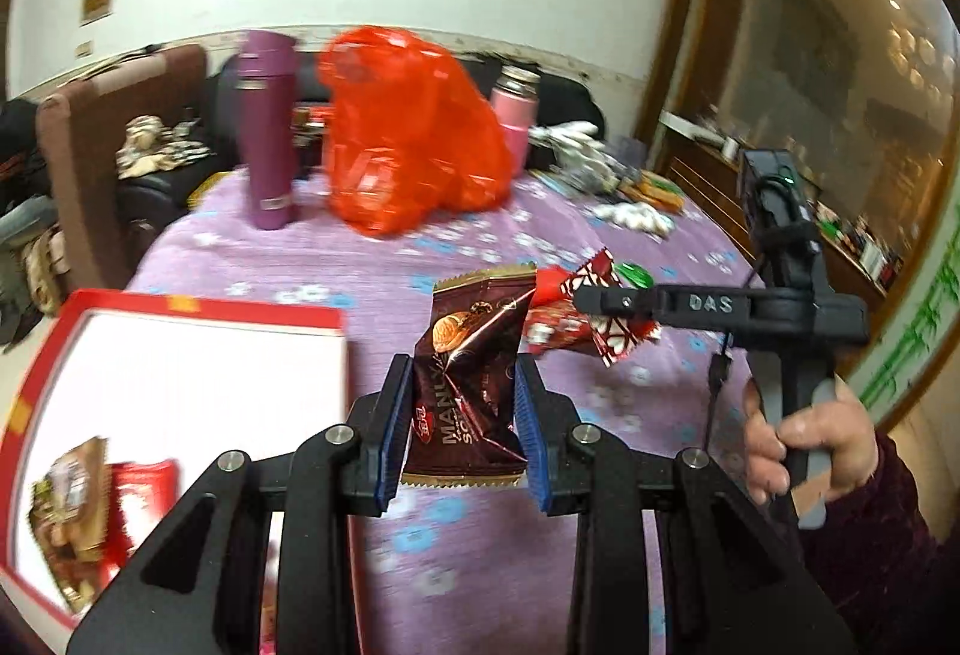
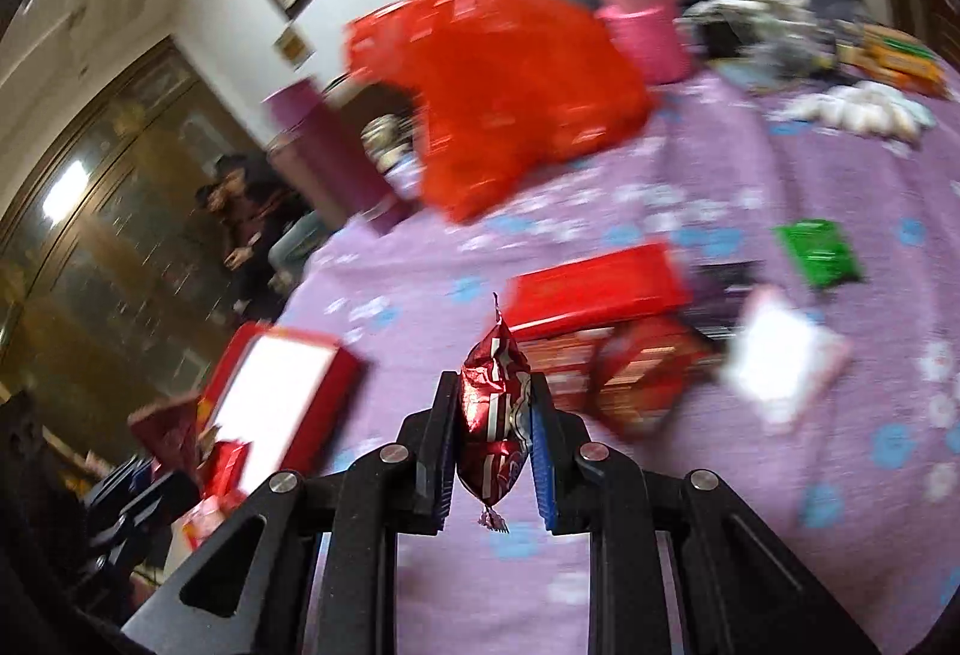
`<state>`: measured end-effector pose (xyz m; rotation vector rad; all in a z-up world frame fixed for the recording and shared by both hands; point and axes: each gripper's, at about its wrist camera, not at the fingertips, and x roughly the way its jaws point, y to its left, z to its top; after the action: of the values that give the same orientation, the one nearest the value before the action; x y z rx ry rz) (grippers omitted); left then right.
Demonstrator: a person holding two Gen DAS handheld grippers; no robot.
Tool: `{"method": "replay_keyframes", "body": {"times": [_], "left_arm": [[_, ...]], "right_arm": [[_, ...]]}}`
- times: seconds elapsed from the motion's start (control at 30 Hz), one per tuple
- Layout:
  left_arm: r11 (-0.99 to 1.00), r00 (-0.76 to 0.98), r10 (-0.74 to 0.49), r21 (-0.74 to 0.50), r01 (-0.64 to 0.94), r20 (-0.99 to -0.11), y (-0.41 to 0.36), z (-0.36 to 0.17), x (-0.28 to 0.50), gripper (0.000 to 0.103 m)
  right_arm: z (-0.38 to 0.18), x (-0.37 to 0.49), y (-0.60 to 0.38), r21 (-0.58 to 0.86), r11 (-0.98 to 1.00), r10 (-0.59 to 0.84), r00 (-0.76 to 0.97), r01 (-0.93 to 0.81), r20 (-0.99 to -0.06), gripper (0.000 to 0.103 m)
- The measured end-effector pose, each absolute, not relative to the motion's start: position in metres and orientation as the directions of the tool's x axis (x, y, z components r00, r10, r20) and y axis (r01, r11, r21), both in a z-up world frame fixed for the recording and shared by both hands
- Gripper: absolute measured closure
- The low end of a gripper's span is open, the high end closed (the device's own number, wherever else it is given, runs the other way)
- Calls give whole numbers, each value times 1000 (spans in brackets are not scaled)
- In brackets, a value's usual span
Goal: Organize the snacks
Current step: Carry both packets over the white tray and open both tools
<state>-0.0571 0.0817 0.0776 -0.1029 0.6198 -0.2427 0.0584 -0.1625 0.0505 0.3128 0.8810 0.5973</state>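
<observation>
A: What takes up the most room?

B: The table (image 1: 480,247), under a purple flowered cloth. Its far end is crowded: a red plastic bag (image 1: 414,133) stands between a purple flask (image 1: 267,127) and a pink flask (image 1: 515,115), with small white packets (image 1: 630,217) off to the right edge. The middle stretch of cloth in front of the bag lies open.

A: And nearer?

B: A red-rimmed box (image 1: 198,313) with a white inside sits at the left edge; a few snack packets (image 1: 102,505) lie in its near corner. In the right wrist view a flat red box (image 2: 594,283), a green packet (image 2: 819,253) and a white packet (image 2: 780,355) lie on the cloth, blurred.

A: The hands?

B: The left gripper (image 1: 462,415) points down across the table, its jaws pinching a dark brown snack packet (image 1: 474,373) held upright above the cloth. The right gripper (image 2: 495,439) tilts down too, jaws pressed onto a red foil candy (image 2: 495,433). In the left view a hand (image 1: 810,445) in a dark red sleeve grips the right tool's handle, its candy just beside the brown packet.
</observation>
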Motion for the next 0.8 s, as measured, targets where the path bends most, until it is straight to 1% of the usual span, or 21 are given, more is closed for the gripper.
{"method": "replay_keyframes", "body": {"times": [0.17, 0.27, 0.43, 0.57, 0.8], "left_arm": [[977, 819, -182, -196, 87, -545, 131, 77, -69, 73], [978, 828, -124, -208, 9, -547, 165, 73, -74, 73], [975, 829, -52, -206, -77, -557, 204, 63, -80, 73], [968, 824, -29, -222, -118, -566, 224, 54, -82, 73], [965, 801, -19, -220, -142, -598, 238, 36, -80, 73]], "right_arm": [[68, 39, -96, 471, 748, 658, 430, -467, -619, 82], [77, 29, -62, 462, 721, 680, 397, -517, -616, 82], [82, 17, -8, 470, 671, 713, 328, -573, -619, 82], [74, 8, 29, 465, 645, 720, 277, -606, -637, 82], [48, -9, 80, 463, 607, 713, 186, -646, -676, 82]]}}
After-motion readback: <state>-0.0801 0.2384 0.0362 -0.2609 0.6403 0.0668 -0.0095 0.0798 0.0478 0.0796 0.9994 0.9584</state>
